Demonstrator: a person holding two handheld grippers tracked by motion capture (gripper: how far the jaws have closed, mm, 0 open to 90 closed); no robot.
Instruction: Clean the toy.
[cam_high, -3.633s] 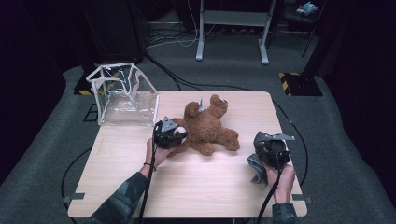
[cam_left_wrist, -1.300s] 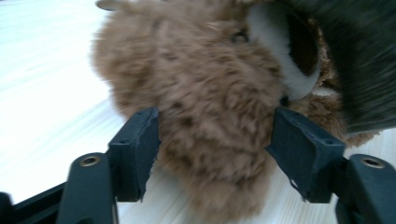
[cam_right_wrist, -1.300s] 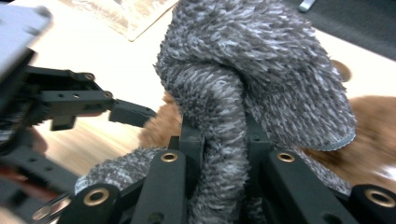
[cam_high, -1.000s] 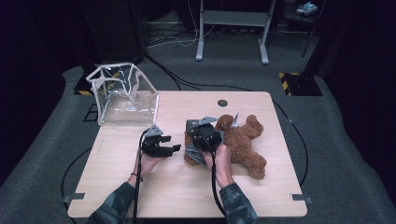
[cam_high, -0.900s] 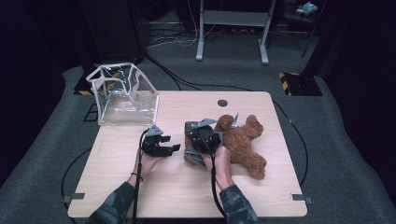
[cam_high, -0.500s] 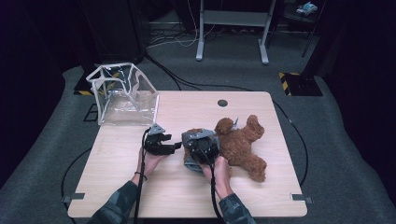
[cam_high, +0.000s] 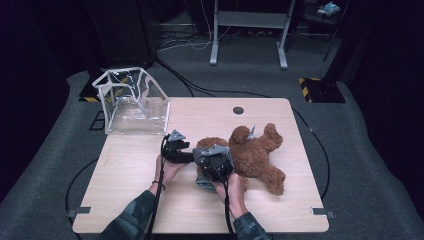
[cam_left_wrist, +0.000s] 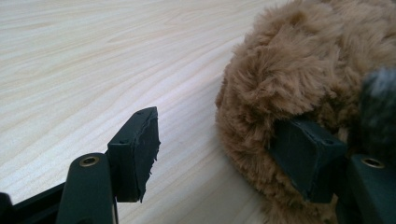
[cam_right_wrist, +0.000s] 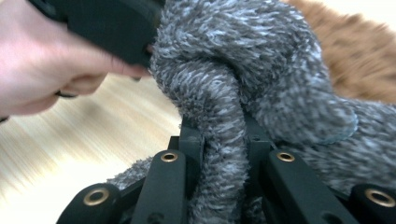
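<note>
the step in hand looks like dressing the brown teddy bear (cam_high: 255, 155), which lies on its back in the middle of the bench (cam_high: 150, 200). the right gripper (cam_high: 214, 162) has its fingers closed tight on a fold of the grey fuzzy garment (cam_right_wrist: 243, 93), held against the bear's near side. the left gripper (cam_high: 176, 150) stands with its fingers apart, 1 finger (cam_left_wrist: 306, 151) pressed into the bear's fur, the other (cam_left_wrist: 137, 149) free over bare wood. next, i judge, the left fingers must pinch the bear's limb or the cloth's edge so the garment can be drawn on. a clear box (cam_high: 132, 102) stands well apart.
</note>
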